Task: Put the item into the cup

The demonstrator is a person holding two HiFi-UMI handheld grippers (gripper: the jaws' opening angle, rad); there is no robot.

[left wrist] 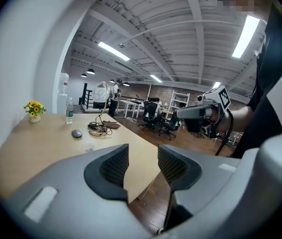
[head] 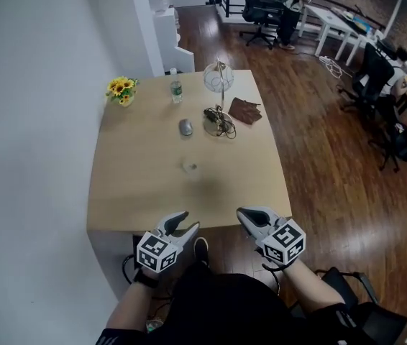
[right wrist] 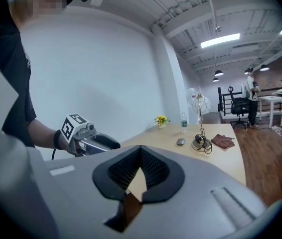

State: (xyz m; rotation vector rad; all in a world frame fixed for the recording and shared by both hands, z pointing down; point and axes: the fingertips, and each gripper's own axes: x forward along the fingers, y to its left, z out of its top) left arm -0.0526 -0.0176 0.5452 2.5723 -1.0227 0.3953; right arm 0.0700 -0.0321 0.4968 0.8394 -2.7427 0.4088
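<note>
A small clear cup (head: 189, 167) stands near the middle of the light wooden table (head: 131, 192); it shows faintly as the cup (left wrist: 89, 149) in the left gripper view. A grey computer mouse (head: 185, 127) lies farther back. Both grippers hover at the table's near edge, well short of the cup. My left gripper (head: 188, 222) is open with nothing between its jaws, seen as left gripper (left wrist: 143, 164). My right gripper (head: 241, 213) is shut and empty, its pads meeting in the right gripper view (right wrist: 141, 159).
At the back of the table stand a yellow flower pot (head: 122, 90), a water bottle (head: 177, 90), a wire lamp (head: 220, 117) and a brown cloth (head: 245, 111). A white wall runs along the left. Office chairs (head: 262, 9) and desks stand on the wood floor to the right.
</note>
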